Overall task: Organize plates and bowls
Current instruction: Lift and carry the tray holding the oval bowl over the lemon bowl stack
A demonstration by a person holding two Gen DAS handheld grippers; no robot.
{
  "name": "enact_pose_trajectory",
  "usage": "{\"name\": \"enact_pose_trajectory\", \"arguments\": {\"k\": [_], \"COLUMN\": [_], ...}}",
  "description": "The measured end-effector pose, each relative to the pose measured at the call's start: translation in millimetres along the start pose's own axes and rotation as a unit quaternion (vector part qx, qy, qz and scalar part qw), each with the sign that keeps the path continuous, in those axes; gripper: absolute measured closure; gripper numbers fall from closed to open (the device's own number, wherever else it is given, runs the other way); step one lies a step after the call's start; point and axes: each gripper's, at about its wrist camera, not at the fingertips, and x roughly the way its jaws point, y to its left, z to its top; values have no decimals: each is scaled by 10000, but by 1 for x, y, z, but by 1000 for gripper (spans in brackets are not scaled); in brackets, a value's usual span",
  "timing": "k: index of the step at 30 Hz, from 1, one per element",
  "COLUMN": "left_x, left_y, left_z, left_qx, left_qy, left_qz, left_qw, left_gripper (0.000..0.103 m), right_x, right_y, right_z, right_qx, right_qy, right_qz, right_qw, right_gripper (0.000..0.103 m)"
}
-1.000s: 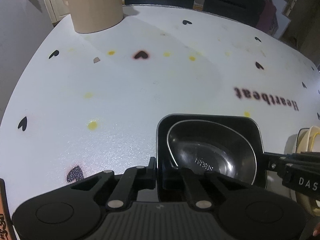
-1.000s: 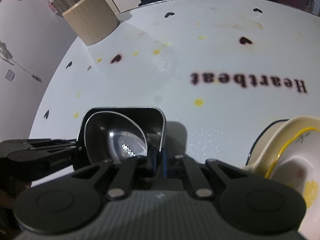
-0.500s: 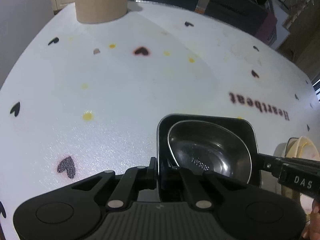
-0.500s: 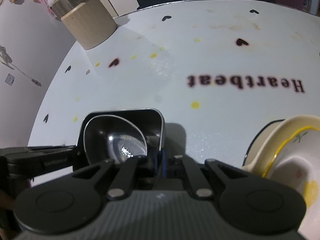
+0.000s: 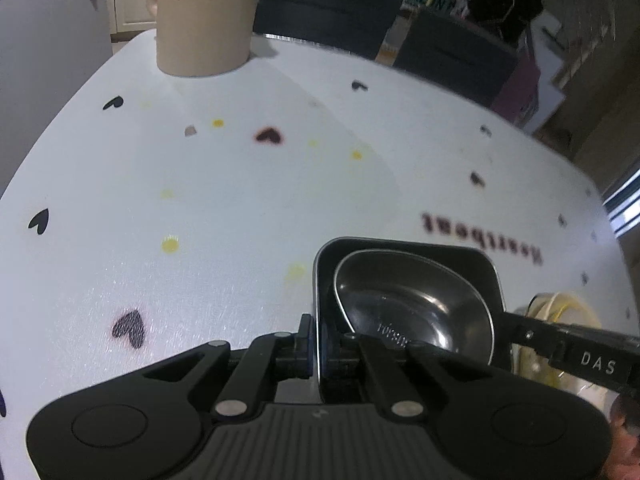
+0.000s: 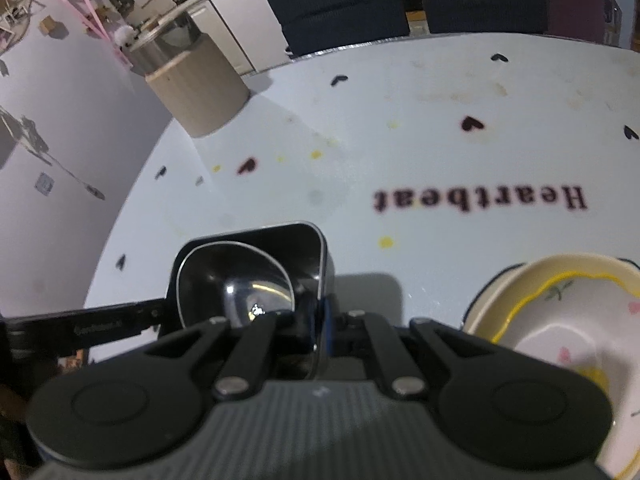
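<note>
Both cameras sit just behind their own fingers and look forward and down across a white tablecloth (image 5: 248, 208) printed with hearts. The left wrist view is very close to a black square dish (image 5: 404, 256), looking across it from its left wall toward the far edge of the table and the dark chairs (image 5: 328, 4) beyond. The right wrist view looks at the same dish (image 6: 280, 248) from its right wall, equally close. Both views share the dish, the steel bowl (image 5: 408, 304) inside it, the "Heartbeat" lettering (image 6: 480, 200), the beige cylinder (image 5: 202, 20) at the far left, and the cream bowl (image 6: 560, 320) to the right.
</note>
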Motion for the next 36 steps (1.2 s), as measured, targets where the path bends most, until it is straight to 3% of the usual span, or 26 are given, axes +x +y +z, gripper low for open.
{"name": "enact_pose_trajectory", "arguments": {"k": [11,15,19,28,36], "left_x": [28,32,37,12,-30], "left_y": [15,21,19,19,13], "left_z": [-3,-3,-7,-3,0], "left_qx": [-14,-132,-14,-107,-405], "left_qy": [308,334,489,141,-432], "left_qz": [23,-127,-44,-237,-629], "left_qw": [9995,9993,9988,9996,9963], "left_gripper": [100,99,99,99,99], "right_x": [26,28,30,25,-19], "right_y": [-5,-5,-4,-1,-3], "right_z": [-14,-11,-12,-13,-5], "right_qx": [137,85,-28,-124,-72], "right_qy": [342,307,322,249,-200], "right_qz": [-96,-91,-106,-125,192], "right_qw": [9993,9995,9994,9995,9996], "right_gripper": [98,98,98,98,98]}}
